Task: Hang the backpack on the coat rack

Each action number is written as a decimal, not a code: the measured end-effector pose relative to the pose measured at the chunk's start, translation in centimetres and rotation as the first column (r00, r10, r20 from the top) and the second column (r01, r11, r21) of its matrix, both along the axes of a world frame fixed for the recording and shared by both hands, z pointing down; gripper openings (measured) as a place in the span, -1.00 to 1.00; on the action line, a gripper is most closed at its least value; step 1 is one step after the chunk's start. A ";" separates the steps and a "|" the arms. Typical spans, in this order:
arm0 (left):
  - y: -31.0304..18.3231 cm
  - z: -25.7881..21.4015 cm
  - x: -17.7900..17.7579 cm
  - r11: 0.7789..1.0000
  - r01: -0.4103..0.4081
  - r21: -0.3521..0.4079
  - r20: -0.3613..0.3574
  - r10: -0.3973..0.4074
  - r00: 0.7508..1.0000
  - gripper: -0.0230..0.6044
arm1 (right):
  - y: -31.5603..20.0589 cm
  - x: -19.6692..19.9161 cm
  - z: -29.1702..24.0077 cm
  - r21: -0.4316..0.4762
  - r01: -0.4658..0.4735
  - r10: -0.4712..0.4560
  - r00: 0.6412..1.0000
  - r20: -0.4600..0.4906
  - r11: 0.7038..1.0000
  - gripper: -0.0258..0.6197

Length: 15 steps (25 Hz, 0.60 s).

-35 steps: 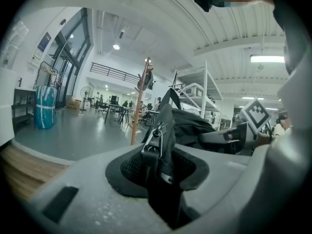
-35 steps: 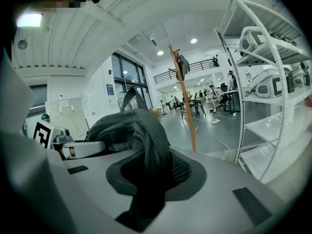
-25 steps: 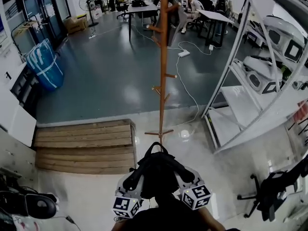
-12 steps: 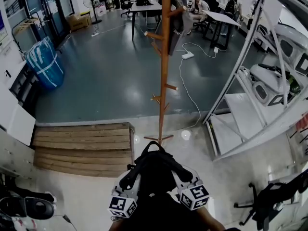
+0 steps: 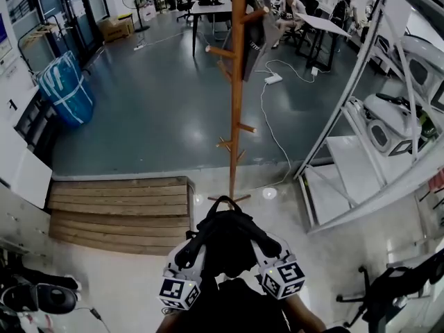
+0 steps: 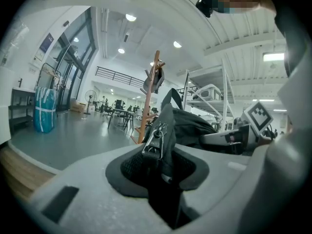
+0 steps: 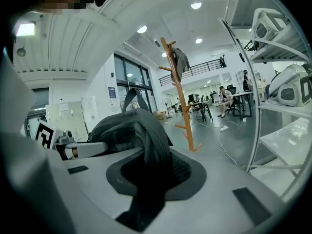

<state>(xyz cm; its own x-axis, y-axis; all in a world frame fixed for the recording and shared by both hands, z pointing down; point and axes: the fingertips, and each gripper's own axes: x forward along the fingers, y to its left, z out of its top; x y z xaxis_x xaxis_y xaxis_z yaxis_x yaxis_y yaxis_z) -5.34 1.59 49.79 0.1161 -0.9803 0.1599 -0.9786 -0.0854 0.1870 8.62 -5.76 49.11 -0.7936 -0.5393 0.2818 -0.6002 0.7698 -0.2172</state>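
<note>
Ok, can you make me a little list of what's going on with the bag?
Thing carried: black backpack
Left tongs: shut on its buckled strap
Right tongs: shut on its padded strap
Coat rack: wooden, ahead, backpack not hung yet
Already on rack: grey garment, high up

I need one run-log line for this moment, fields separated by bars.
left claw: shut on backpack | right claw: shut on backpack | backpack: held, not hung | rack: ahead
</note>
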 end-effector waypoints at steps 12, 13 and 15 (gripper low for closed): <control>-3.3 2.2 -2.6 0.998 -0.048 -0.038 -0.016 0.047 0.999 -0.56 | -2.6 -2.2 2.1 -0.036 -0.052 0.051 0.999 -0.013 0.998 -0.68; -3.6 2.4 -2.9 0.998 -0.055 -0.042 -0.021 0.055 0.998 -0.56 | -2.8 -2.5 2.3 -0.039 -0.060 0.060 0.998 -0.015 0.997 -0.68; -4.3 2.8 -3.7 0.996 -0.072 -0.048 -0.028 0.071 0.997 -0.56 | -3.2 -3.1 2.7 -0.047 -0.076 0.076 0.997 -0.018 0.996 -0.68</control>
